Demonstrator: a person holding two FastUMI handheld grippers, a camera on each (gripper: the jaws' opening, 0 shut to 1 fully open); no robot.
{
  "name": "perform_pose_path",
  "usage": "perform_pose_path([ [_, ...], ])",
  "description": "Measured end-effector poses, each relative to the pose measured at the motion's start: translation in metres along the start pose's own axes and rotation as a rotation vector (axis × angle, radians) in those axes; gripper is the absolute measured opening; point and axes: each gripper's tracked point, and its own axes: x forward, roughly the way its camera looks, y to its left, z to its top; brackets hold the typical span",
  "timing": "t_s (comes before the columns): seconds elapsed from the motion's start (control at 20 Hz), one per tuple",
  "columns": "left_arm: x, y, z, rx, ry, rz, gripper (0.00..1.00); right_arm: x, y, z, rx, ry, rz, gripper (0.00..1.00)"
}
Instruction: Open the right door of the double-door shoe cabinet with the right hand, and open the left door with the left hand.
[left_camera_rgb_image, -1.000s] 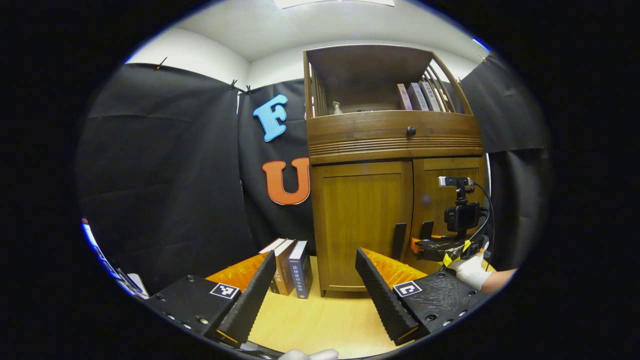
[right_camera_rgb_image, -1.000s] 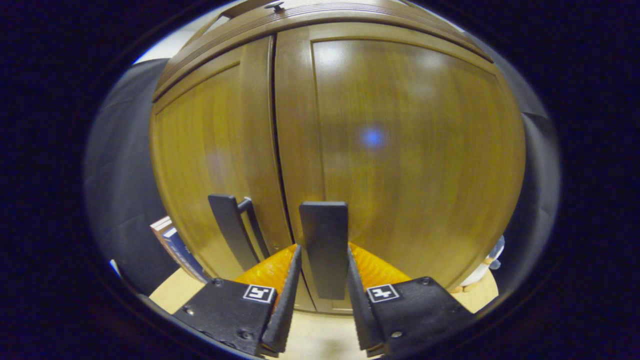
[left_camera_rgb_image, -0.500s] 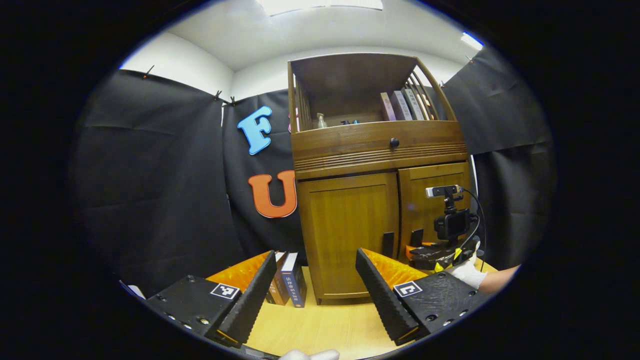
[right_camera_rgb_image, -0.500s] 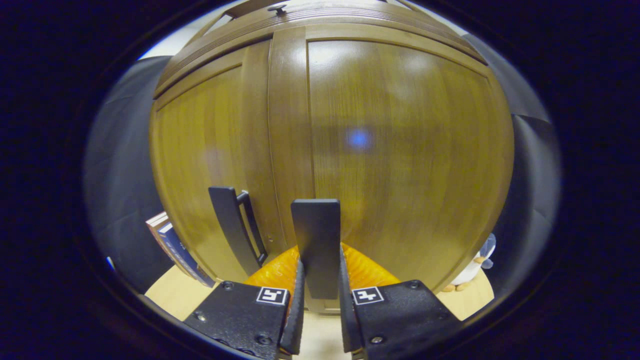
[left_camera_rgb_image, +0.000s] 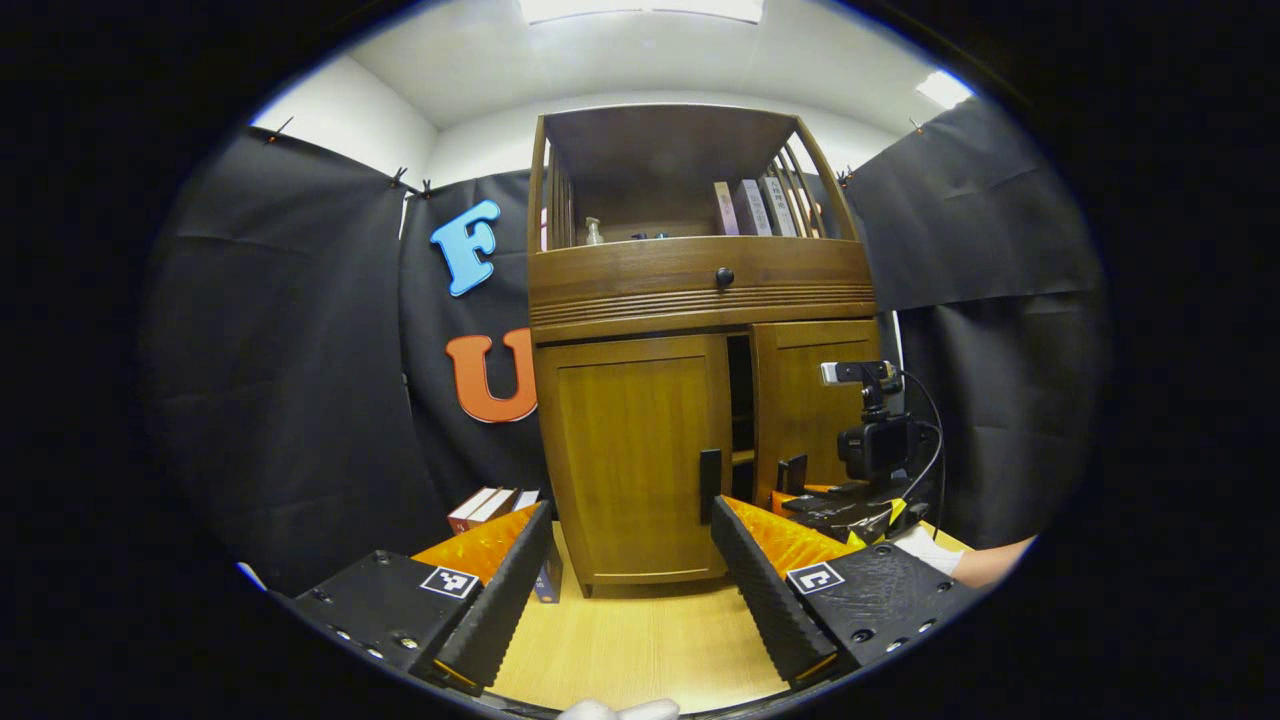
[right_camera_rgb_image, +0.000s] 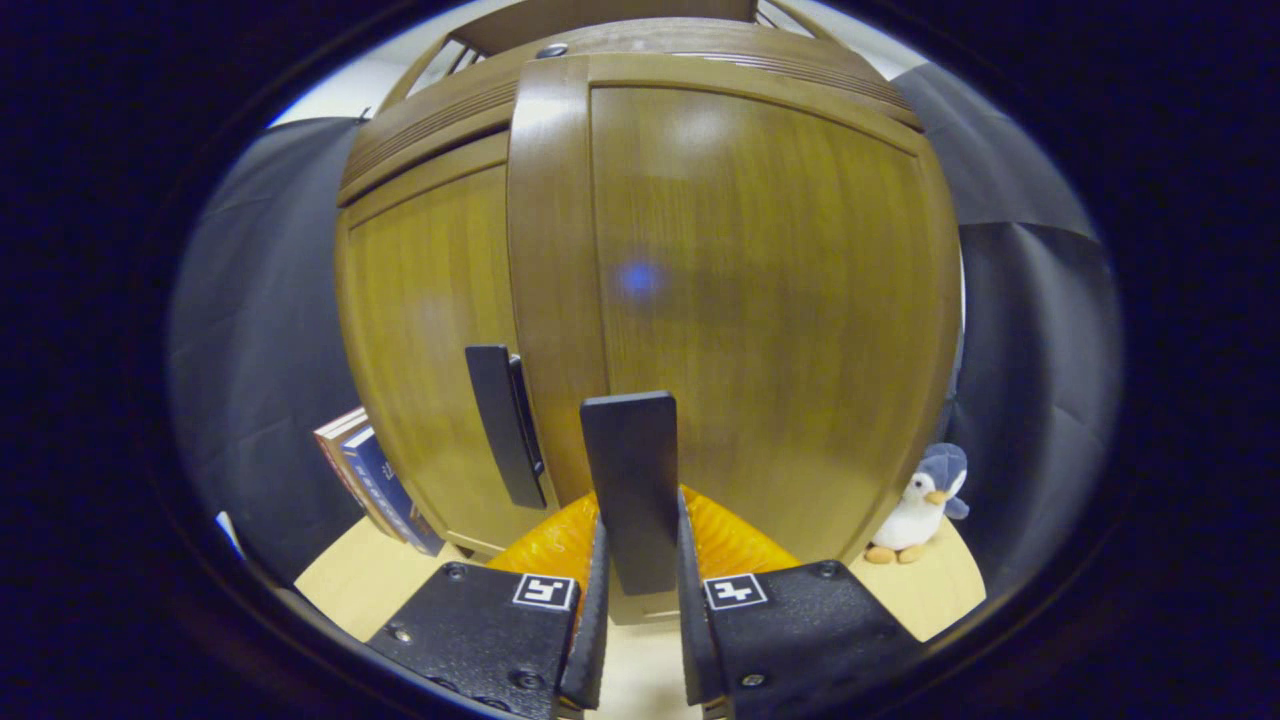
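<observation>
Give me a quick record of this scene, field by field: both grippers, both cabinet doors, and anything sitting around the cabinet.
right gripper: jaws shut on right door handle
left gripper: jaws open, holding nothing, short of the cabinet
right door: ajar, dark gap at its inner edge
left door: closed, left door handle untouched
books: standing left of the cabinet
penguin toy: on the floor to the right

Light wooden tabletop (left_camera_rgb_image: 640, 640) with what stands on it

The shoe cabinet (left_camera_rgb_image: 640, 450) stands on it; books (left_camera_rgb_image: 490, 505) stand upright just beside its left side; a toy penguin (right_camera_rgb_image: 918, 505) sits near its right side
</observation>
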Motion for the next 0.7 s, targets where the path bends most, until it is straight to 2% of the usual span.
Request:
perform_pose_path([
  [0.25, -0.0035, -0.0055, -0.0003, -0.009, 0.001, -0.035, 0.96, 0.0051, -0.0002, -0.0033, -0.012, -0.008, -0.01, 0.33],
  [0.3, -0.0046, -0.0062, -0.0006, -0.008, 0.001, -0.041, 1.0, 0.0053, 0.0003, -0.0028, -0.008, -0.009, -0.012, 0.33],
  [0.35, -0.0054, -0.0066, -0.0008, -0.004, 0.0, -0.046, 0.96, 0.0052, 0.0001, -0.0023, -0.006, -0.009, -0.015, 0.33],
  [0.45, -0.0077, -0.0064, -0.0022, 0.0, -0.001, -0.057, 0.96, 0.0042, -0.0008, -0.0015, -0.003, -0.013, -0.025, 0.35],
  [0.5, -0.0088, -0.0063, -0.002, 0.0, 0.0, -0.061, 0.96, 0.0047, -0.0012, -0.0006, 0.0, -0.015, -0.031, 0.32],
  [0.55, -0.0092, -0.0051, -0.0027, 0.0, 0.0, -0.064, 0.96, 0.0035, -0.0012, -0.0003, 0.003, -0.016, -0.036, 0.35],
  [0.7, -0.011, -0.0056, -0.0028, -0.003, -0.002, -0.078, 0.96, 0.0028, -0.0021, 0.0004, 0.009, -0.02, -0.054, 0.32],
])
